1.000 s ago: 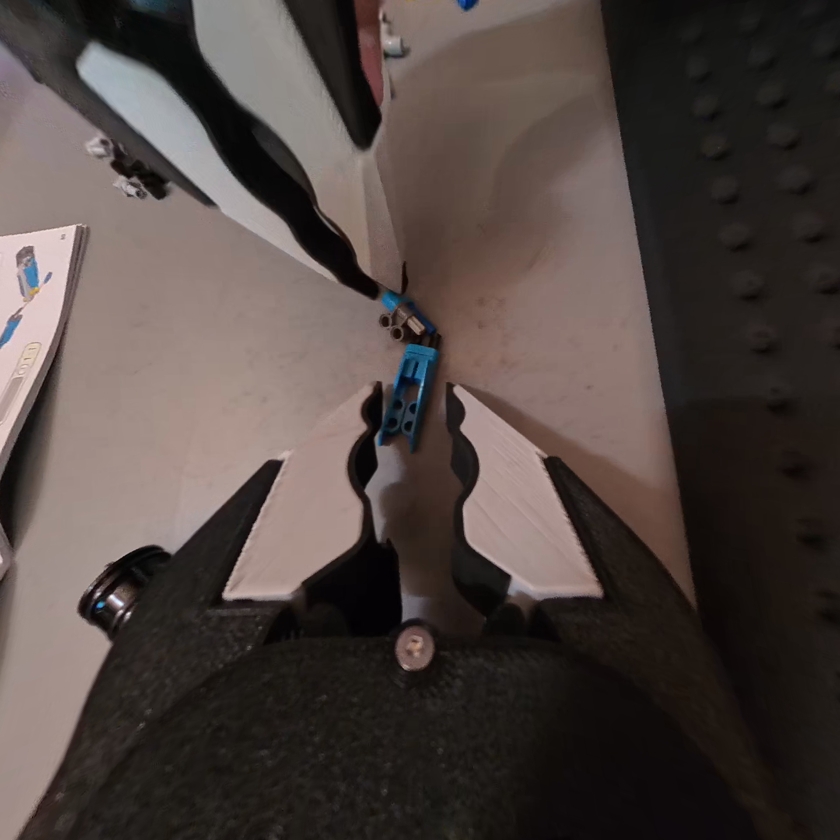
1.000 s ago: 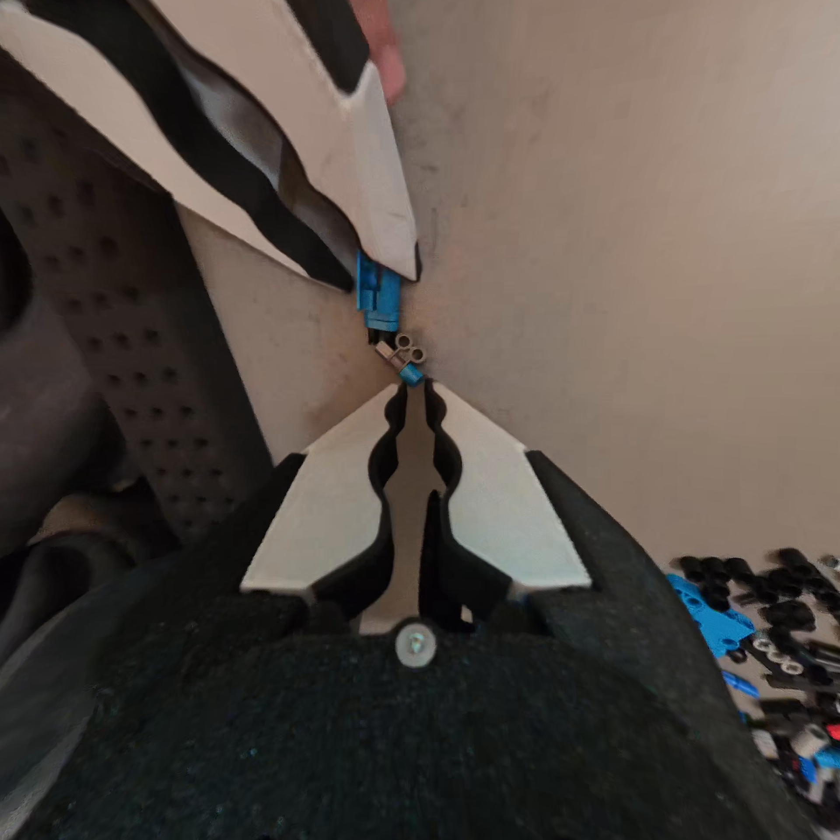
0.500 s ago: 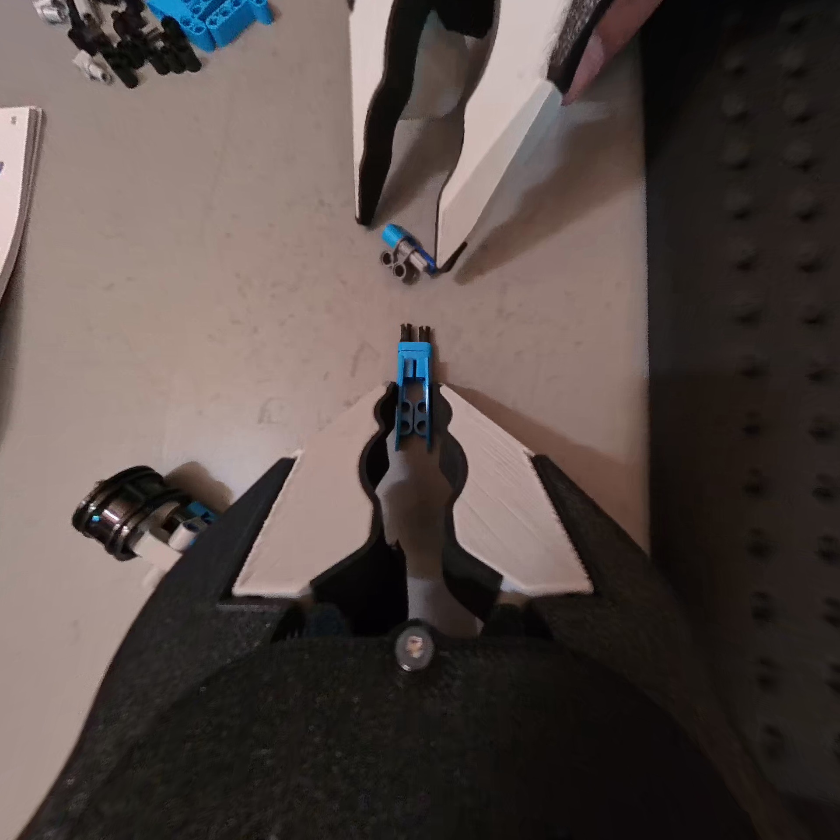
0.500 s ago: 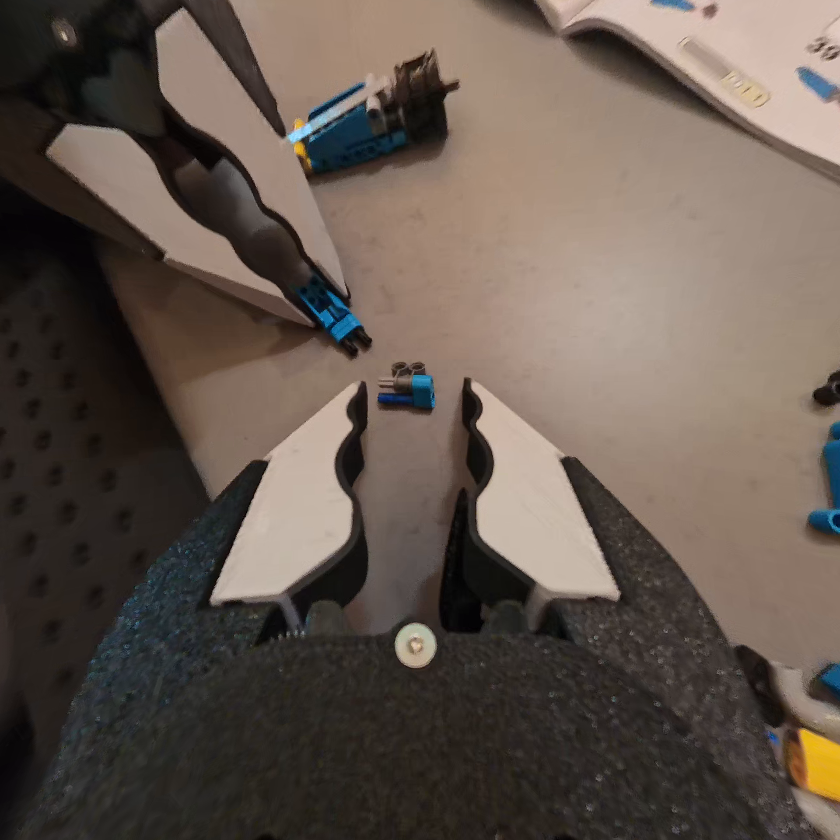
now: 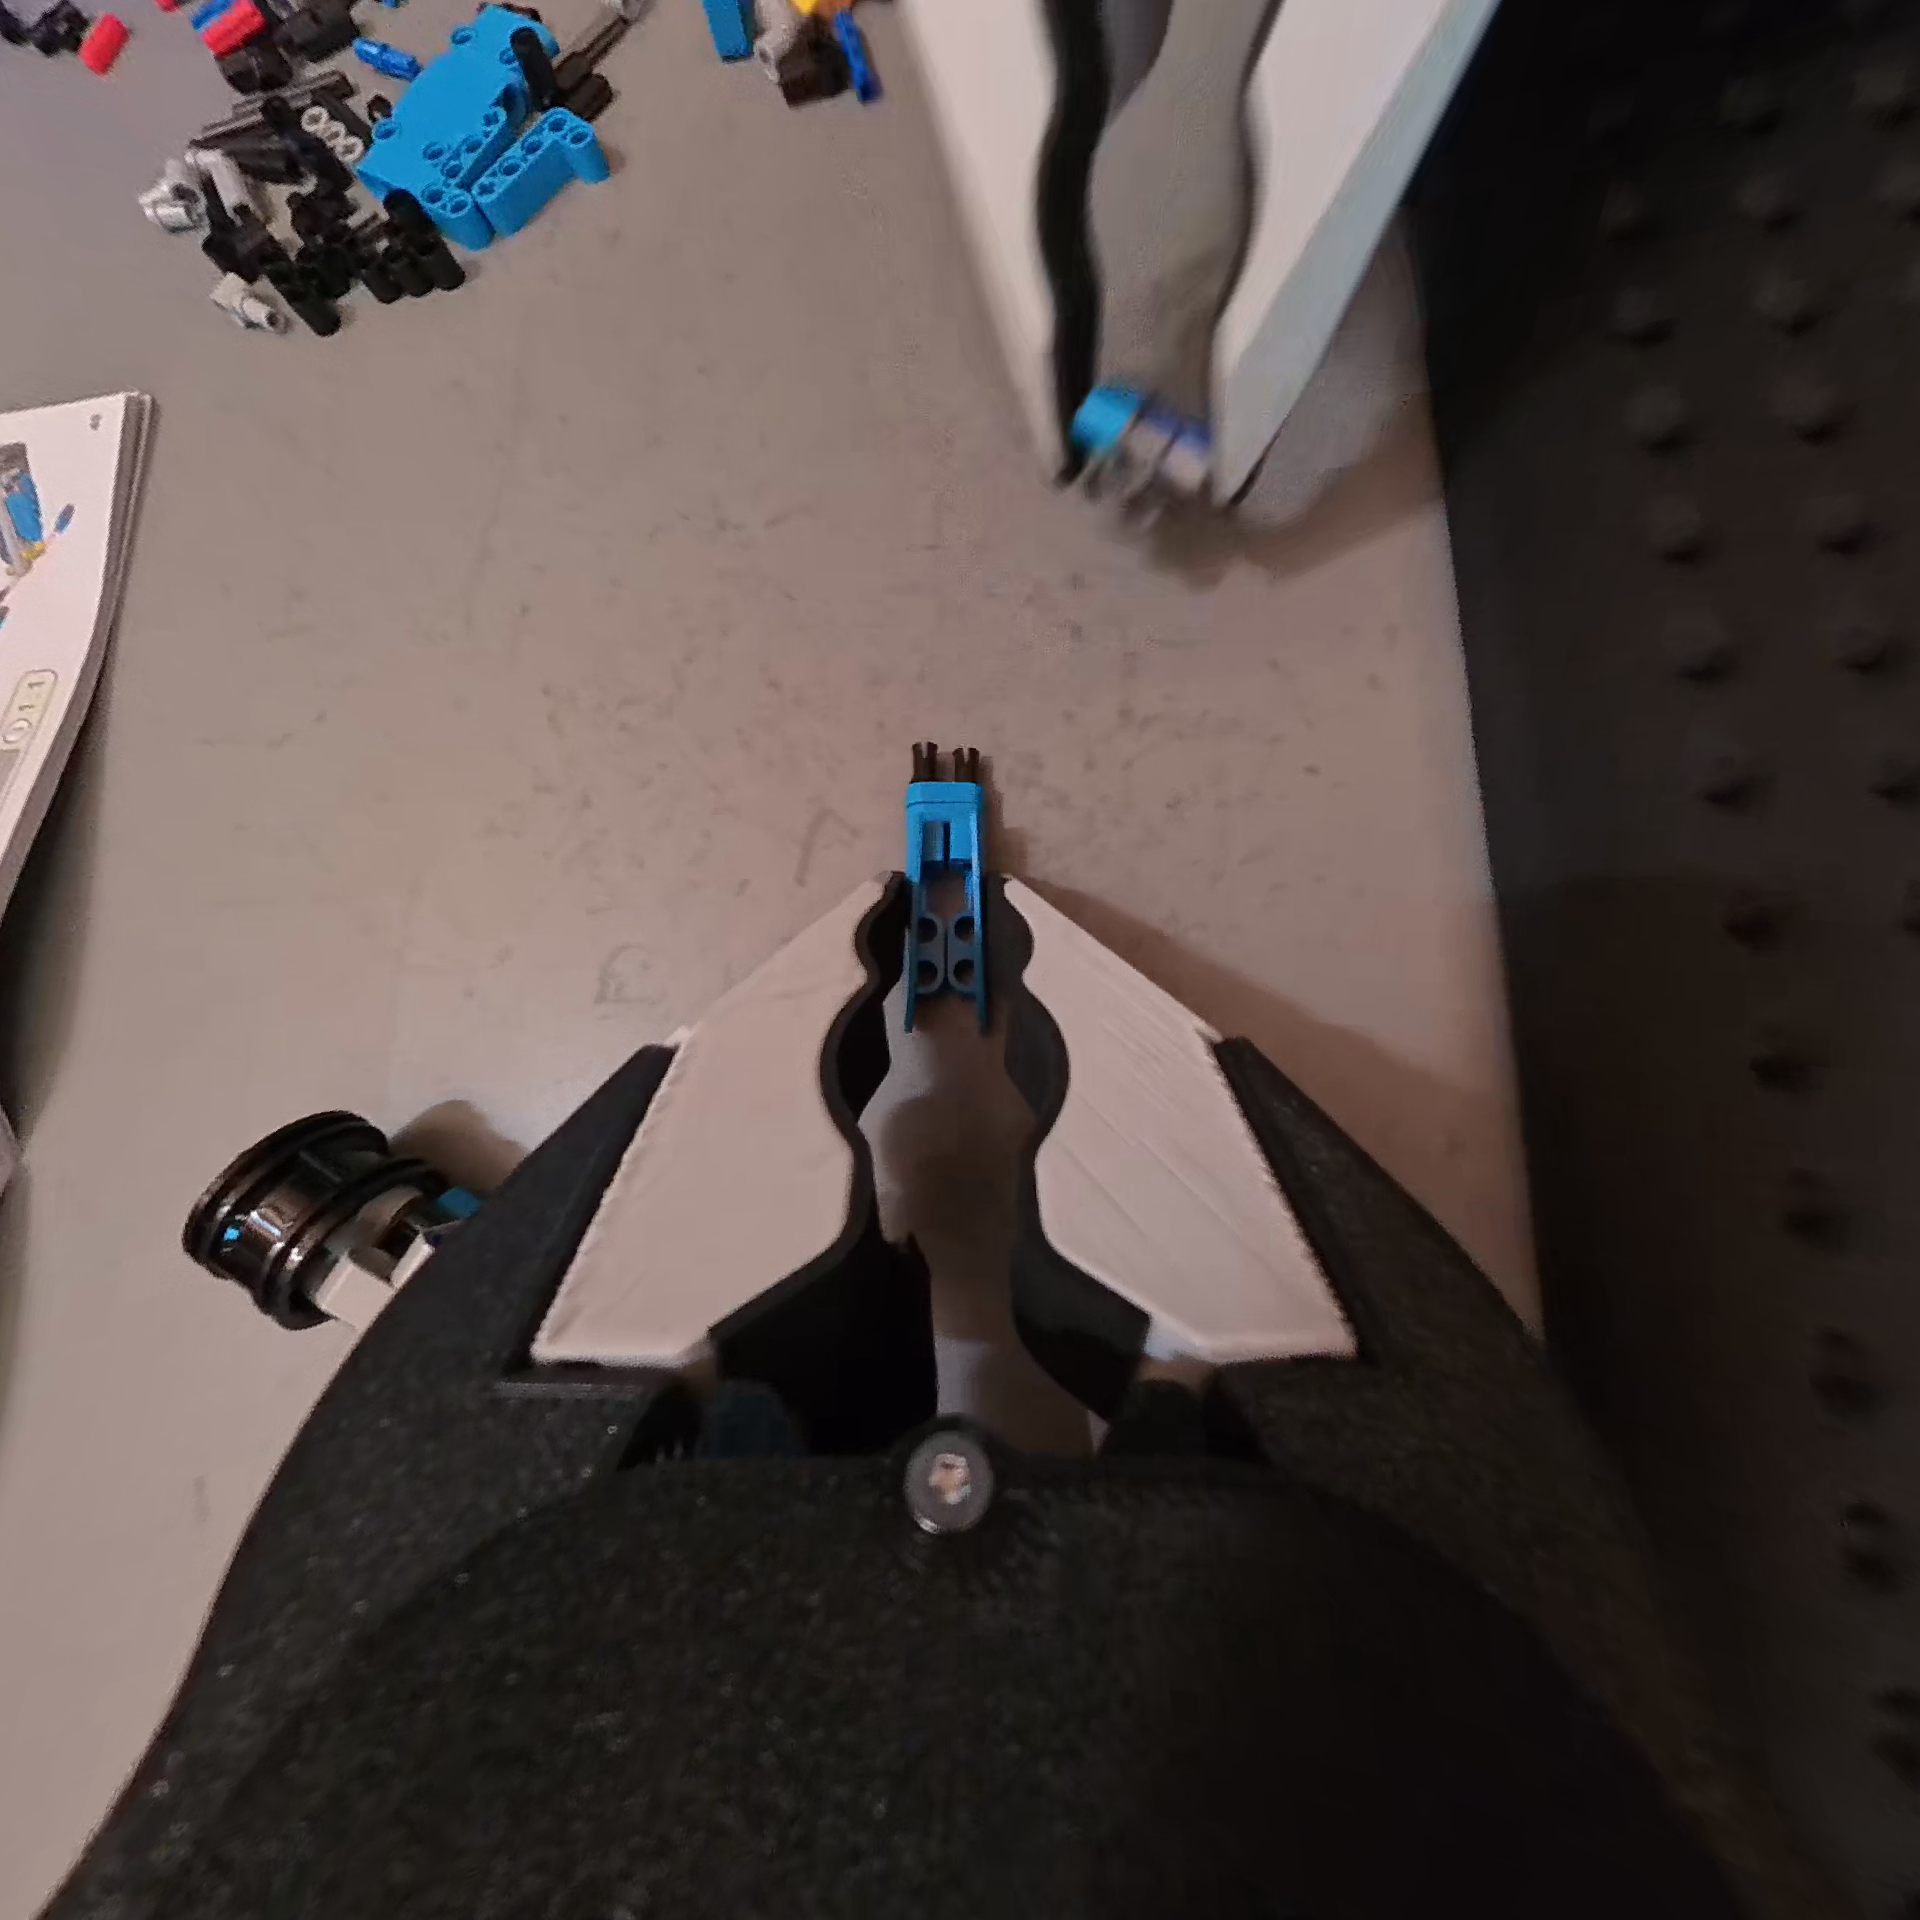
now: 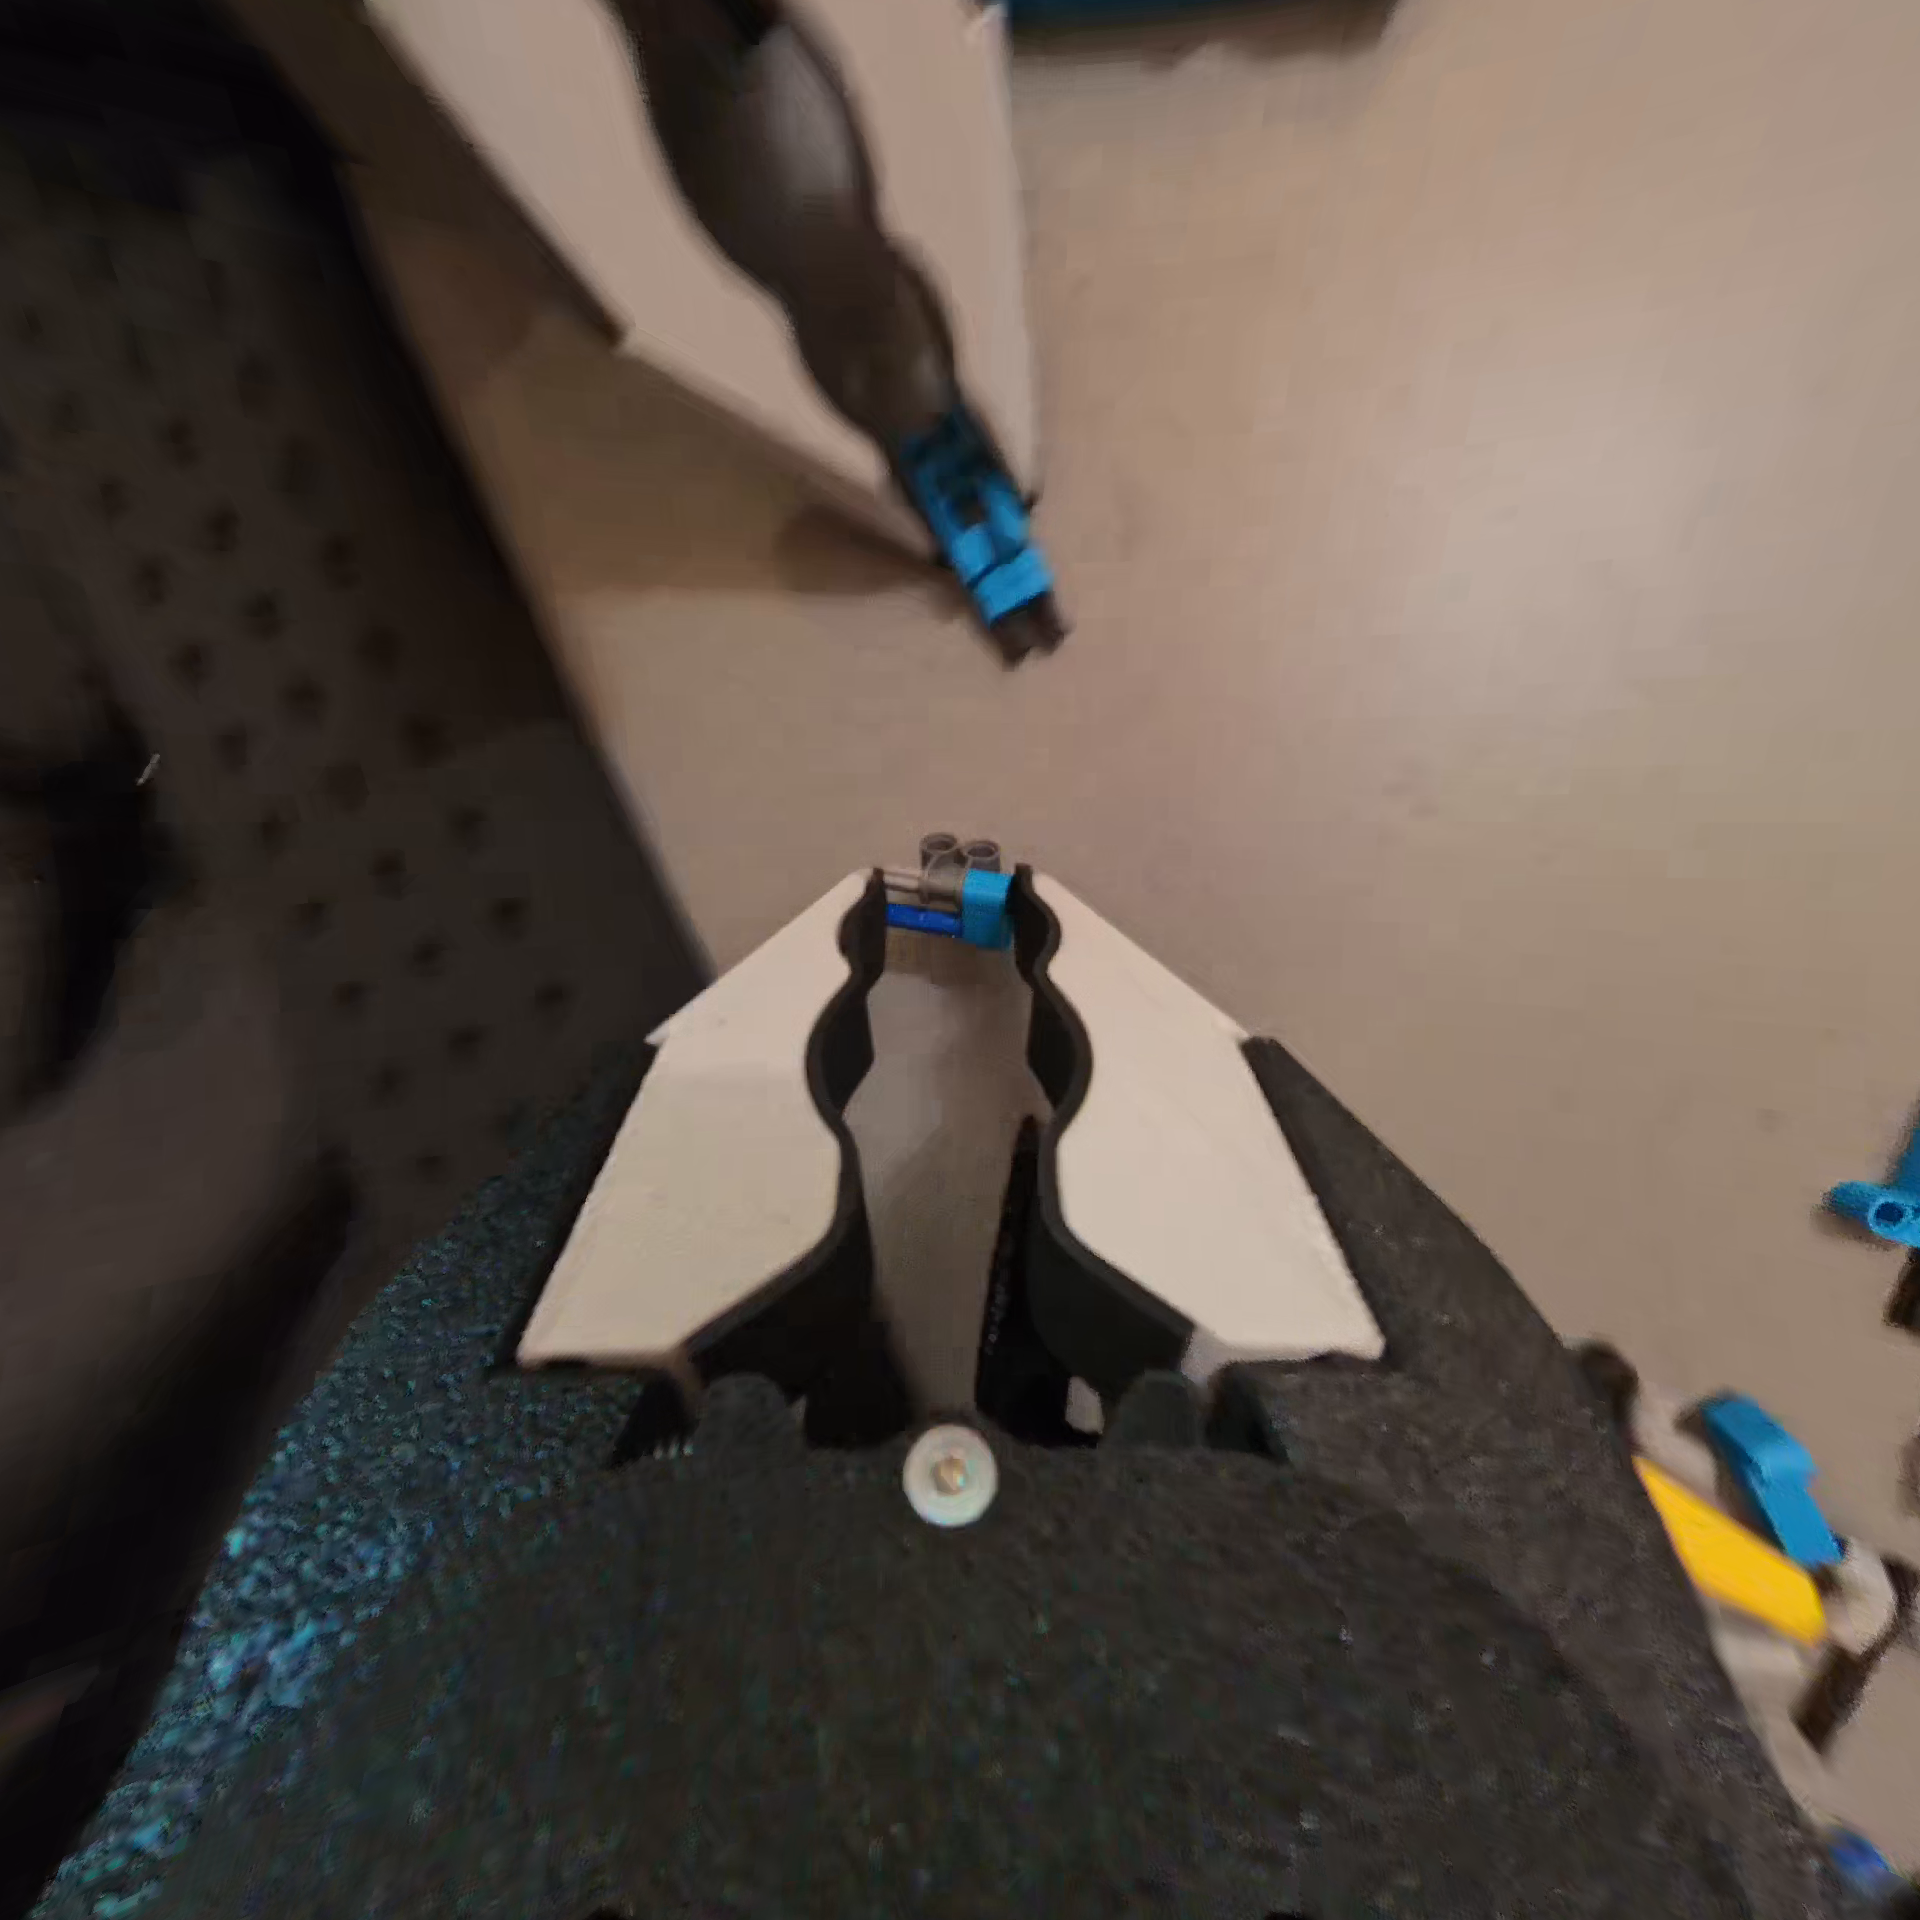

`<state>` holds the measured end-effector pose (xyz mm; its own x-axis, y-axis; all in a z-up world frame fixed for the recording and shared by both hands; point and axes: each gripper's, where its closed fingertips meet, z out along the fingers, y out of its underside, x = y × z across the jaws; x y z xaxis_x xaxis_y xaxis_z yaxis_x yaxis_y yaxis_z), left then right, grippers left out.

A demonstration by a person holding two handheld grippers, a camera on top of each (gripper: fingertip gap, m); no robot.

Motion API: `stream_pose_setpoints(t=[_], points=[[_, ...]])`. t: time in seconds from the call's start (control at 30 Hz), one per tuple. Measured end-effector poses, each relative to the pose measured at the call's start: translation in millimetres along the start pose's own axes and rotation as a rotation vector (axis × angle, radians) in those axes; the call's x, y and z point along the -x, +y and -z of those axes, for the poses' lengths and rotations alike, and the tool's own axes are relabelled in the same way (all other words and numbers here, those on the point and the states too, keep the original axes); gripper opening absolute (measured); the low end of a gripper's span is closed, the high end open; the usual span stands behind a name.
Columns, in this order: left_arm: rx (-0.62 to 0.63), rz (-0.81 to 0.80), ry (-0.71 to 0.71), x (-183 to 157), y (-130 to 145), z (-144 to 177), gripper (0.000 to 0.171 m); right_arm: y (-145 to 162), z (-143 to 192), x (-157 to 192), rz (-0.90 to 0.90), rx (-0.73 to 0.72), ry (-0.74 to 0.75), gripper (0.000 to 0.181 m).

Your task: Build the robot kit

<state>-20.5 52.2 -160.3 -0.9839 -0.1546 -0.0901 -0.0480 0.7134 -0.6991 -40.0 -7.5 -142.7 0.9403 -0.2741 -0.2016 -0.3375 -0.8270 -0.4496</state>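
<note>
My left gripper (image 5: pixel 943 891) is shut on a narrow blue brick piece (image 5: pixel 943 883) with two black pins at its far end, held above the grey table (image 5: pixel 623 623). It also shows in the right wrist view (image 6: pixel 982 551), blurred, in the other gripper's tips. My right gripper (image 6: pixel 948 883) is shut on a small blue-and-grey connector piece (image 6: pixel 961 899) with a dark blue pin. That piece also shows in the left wrist view (image 5: pixel 1138 442), blurred, at the upper right. The two held pieces are apart.
A pile of loose blue, black and grey bricks (image 5: pixel 395 177) lies at the far left. An instruction booklet (image 5: pixel 52 623) lies at the left edge. A black wheel assembly (image 5: pixel 301 1216) sits beside my left gripper. A dark dimpled mat (image 5: pixel 1714 727) borders the right. More loose parts (image 6: pixel 1766 1507) lie at the right. Spacing between my two grippers at the tips: around 7 cm.
My right gripper has closed on the small connector piece and lifted it off the table. Both grippers have pulled apart and risen. My left gripper keeps its hold on the blue piece.
</note>
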Motion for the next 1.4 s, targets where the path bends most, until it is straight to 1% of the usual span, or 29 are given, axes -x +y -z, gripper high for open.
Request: stream_pose_setpoints(t=[0.1, 0.13, 0.2, 0.23, 0.33, 0.37, 0.43, 0.57, 0.63, 0.73, 0.8, 0.9, 0.97, 1.1, 1.23, 1.4], points=[[-0.003, -0.023, 0.052, -10.9, -0.1, 1.4, 0.014, 37.9, 29.5, 26.3, 0.084, 0.25, -0.1, 0.024], [-0.003, -0.043, 0.051, -13.3, -0.9, 1.1, 0.014, 49.7, 37.4, 30.2, 0.122, 0.32, -0.116, 0.024], [-0.003, -0.074, 0.052, -18.1, -3.2, -0.3, 0.014, 58.0, 43.0, 27.1, 0.168, 0.404, -0.149, 0.024], [-0.008, -0.083, 0.056, -20.1, -4.4, -1.1, 0.014, 55.8, 39.6, 22.4, 0.168, 0.426, -0.179, 0.024], [-0.03, -0.061, 0.077, -21.5, -6.0, -2.5, 0.014, 34.5, 15.1, 7.8, 0.153, 0.444, -0.271, 0.024], [-0.039, -0.046, 0.088, -22.1, -6.7, -3.0, 0.014, 29.5, 7.9, 5.1, 0.162, 0.471, -0.282, 0.024], [-0.047, -0.032, 0.106, -24.6, -8.5, -4.6, 0.014, 22.9, -3.1, -1.5, 0.227, 0.533, -0.246, 0.024], [-0.053, -0.042, 0.104, -26.2, -11.5, -7.3, 0.014, 17.9, -10.2, -0.2, 0.248, 0.643, -0.276, 0.024], [-0.055, -0.053, 0.097, -26.5, -12.5, -8.1, 0.014, 12.4, -12.6, -1.1, 0.256, 0.634, -0.304, 0.024], [-0.058, -0.067, 0.082, -26.8, -14.2, -9.3, 0.014, 8.8, -13.8, -0.5, 0.22, 0.618, -0.365, 0.024], [-0.055, -0.065, 0.077, -26.7, -14.6, -10.0, 0.014, -3.1, -19.6, 4.5, 0.247, 0.514, -0.385, 0.024], [-0.056, -0.046, 0.088, -26.3, -14.4, -10.0, 0.014, -2.5, -21.3, 4.8, 0.255, 0.493, -0.367, 0.024], [-0.056, -0.044, 0.09, -26.3, -14.5, -10.1, 0.014, -2.0, -21.7, 4.5, 0.298, 0.473, -0.337, 0.024], [-0.057, -0.045, 0.092, -26.5, -14.5, -10.1, 0.014, -1.5, -22.0, 2.5, 0.336, 0.487, -0.274, 0.023], [-0.057, -0.04, 0.094, -26.1, -14.5, -10.1, 0.014, -2.9, -22.5, 1.7, 0.321, 0.517, -0.283, 0.023], [-0.057, -0.035, 0.095, -27.4, -16.5, -11.9, 0.014, -3.0, -22.9, 1.0, 0.334, 0.496, -0.263, 0.023]])
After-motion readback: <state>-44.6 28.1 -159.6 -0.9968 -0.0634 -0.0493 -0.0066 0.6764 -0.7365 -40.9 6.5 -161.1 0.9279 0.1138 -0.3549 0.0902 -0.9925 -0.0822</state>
